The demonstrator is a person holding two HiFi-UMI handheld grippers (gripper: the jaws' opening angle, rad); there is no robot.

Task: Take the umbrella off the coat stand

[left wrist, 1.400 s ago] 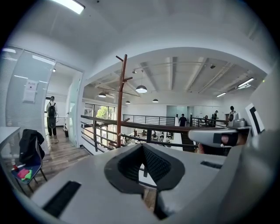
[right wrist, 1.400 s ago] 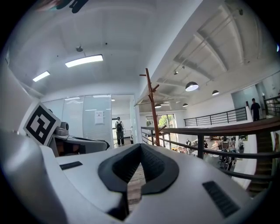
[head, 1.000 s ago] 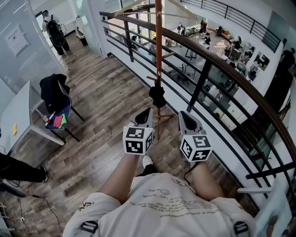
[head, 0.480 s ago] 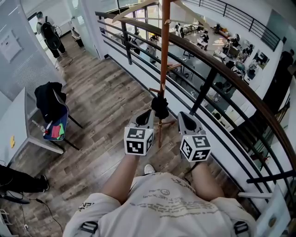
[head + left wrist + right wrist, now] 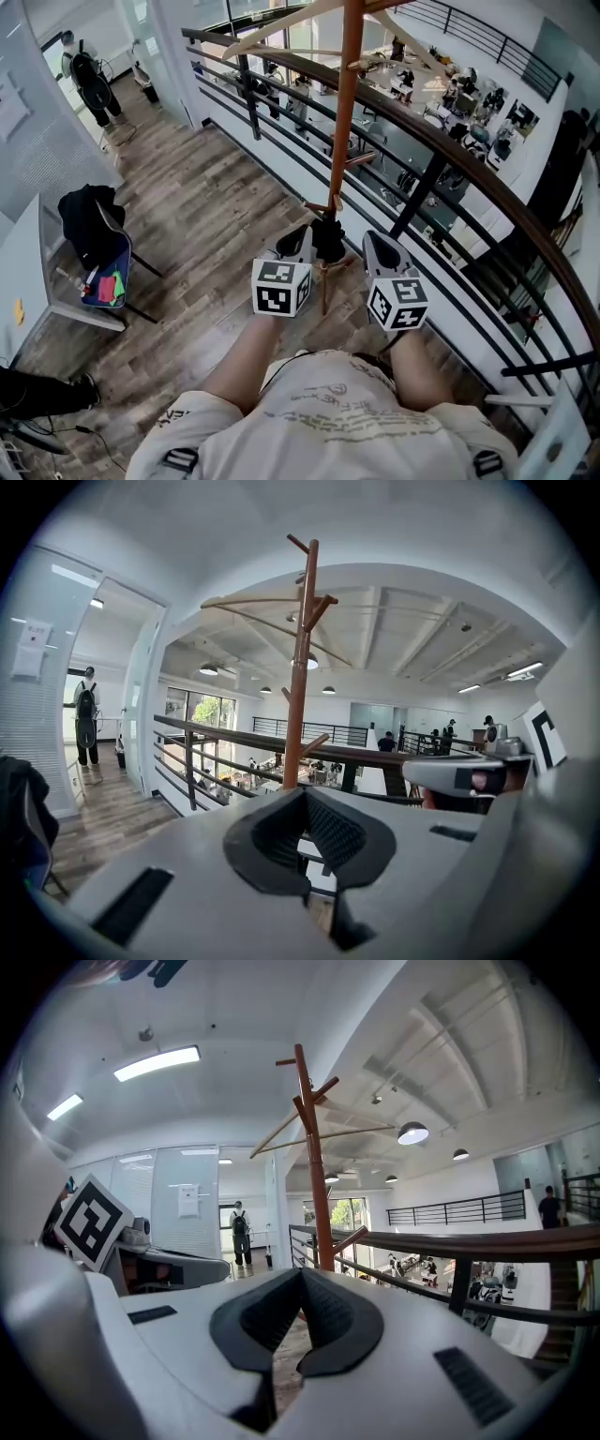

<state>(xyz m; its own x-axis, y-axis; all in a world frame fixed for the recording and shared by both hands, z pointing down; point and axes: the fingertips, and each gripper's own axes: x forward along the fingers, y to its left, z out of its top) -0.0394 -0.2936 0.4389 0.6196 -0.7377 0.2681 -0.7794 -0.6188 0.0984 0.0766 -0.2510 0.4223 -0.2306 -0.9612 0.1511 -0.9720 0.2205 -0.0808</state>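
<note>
A brown wooden coat stand (image 5: 344, 141) rises by the railing. A small folded black umbrella (image 5: 327, 239) hangs low on its pole. In the head view my left gripper (image 5: 299, 238) and right gripper (image 5: 373, 244) are held side by side just short of the stand, with the umbrella between and slightly beyond their tips. Both are shut with nothing in them. The left gripper view shows its gripper (image 5: 305, 795) pointing at the coat stand (image 5: 299, 667). The right gripper (image 5: 299, 1275) faces the coat stand (image 5: 315, 1162) too. In both gripper views the umbrella is hidden behind the jaws.
A dark metal railing (image 5: 450, 155) runs right behind the stand, over a lower floor. A wooden hanger (image 5: 281, 23) hangs near the stand's top. A chair with a black jacket (image 5: 89, 220) and a table (image 5: 28, 272) stand at left. A person with a backpack (image 5: 80, 75) is far down the corridor.
The stand and umbrella have come nearer; the umbrella now sits between the gripper tips instead of ahead of them. Both grippers stay shut and side by side.
</note>
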